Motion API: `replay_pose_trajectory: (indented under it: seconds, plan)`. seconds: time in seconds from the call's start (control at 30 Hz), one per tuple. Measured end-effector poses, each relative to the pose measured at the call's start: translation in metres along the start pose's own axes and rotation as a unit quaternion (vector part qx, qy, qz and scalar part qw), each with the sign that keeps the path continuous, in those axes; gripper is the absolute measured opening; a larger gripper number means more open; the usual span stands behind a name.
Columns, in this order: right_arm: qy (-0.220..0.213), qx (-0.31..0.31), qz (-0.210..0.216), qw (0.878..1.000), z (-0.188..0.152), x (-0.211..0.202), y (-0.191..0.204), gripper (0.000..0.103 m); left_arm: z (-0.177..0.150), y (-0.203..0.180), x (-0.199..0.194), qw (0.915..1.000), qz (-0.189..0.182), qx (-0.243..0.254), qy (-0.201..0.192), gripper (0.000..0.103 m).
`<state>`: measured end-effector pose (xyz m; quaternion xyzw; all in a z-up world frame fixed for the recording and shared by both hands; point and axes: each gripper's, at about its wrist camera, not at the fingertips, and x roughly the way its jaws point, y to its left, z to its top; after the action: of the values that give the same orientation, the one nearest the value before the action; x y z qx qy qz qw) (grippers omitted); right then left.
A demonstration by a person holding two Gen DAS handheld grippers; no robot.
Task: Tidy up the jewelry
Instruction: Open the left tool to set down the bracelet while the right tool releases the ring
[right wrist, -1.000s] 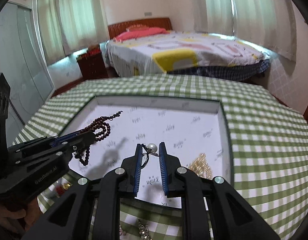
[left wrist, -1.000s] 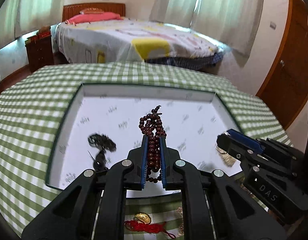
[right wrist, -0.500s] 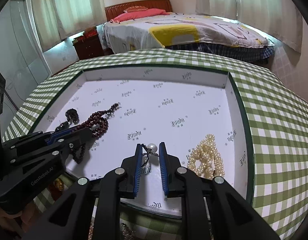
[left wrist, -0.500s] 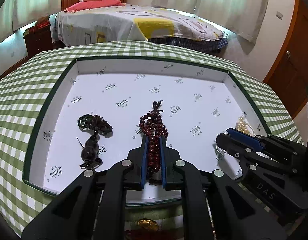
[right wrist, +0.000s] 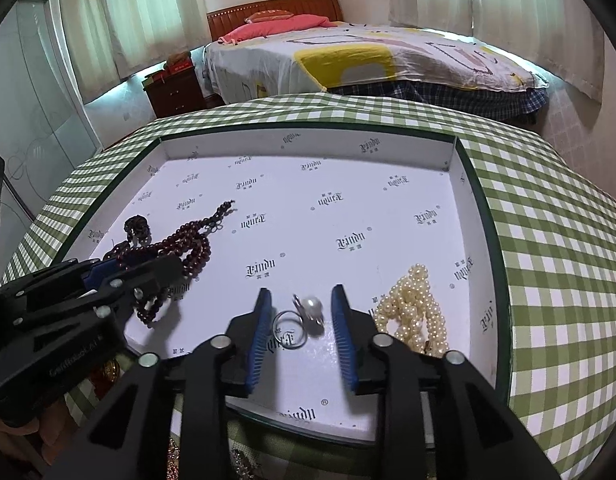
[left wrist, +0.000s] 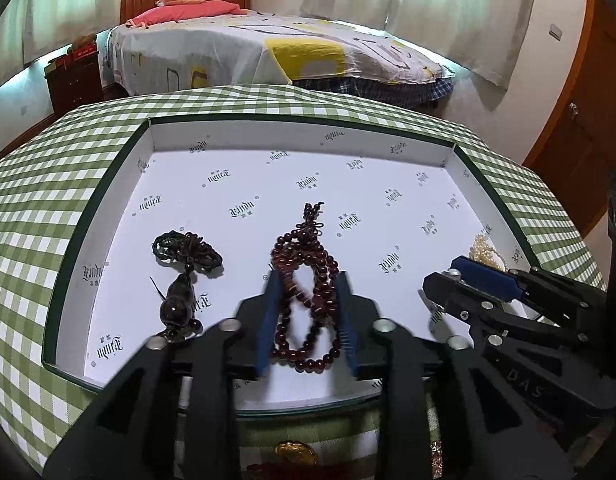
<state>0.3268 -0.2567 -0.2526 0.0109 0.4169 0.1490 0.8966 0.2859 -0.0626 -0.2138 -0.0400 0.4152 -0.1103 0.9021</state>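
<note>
Left wrist view: the left gripper [left wrist: 306,316] hangs over the near side of the tray [left wrist: 300,136], jaws spread wide, and the red beads [left wrist: 304,300] lie loose on the tray floor between them, held by neither finger. Just left of the beads sits a dark pendant [left wrist: 178,300] with its coiled cord. The right gripper [left wrist: 460,280] pokes in from the right, and a bit of the pearls [left wrist: 486,250] peeks out beyond it by the tray's right wall. The tray rests on the green checked tabletop [left wrist: 32,208].

Right wrist view: the right gripper [right wrist: 302,328] has its jaws parted too, straddling a pearl ring [right wrist: 298,322] that rests on the tray [right wrist: 308,144] floor, free of both fingers. The pearls [right wrist: 416,308] are heaped just right of the right finger. Over on the left, the left gripper [right wrist: 148,276] reaches in above the red beads [right wrist: 188,244], with the pendant [right wrist: 137,227] just beyond.
</note>
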Motion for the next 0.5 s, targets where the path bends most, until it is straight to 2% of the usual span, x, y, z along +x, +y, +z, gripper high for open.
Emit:
replay_pose_trajectory:
  seconds: [0.27, 0.5]
  plan:
    - [-0.024, 0.004, 0.003, 1.000, 0.005, -0.019, 0.002, 0.035, 0.001, 0.002, -0.012, 0.9999, -0.013, -0.004, -0.010, 0.048]
    - [-0.052, 0.014, 0.001, 0.999, -0.002, -0.050, 0.004, 0.036, -0.001, -0.002, -0.048, 0.9989, -0.008, 0.010, -0.045, 0.058]
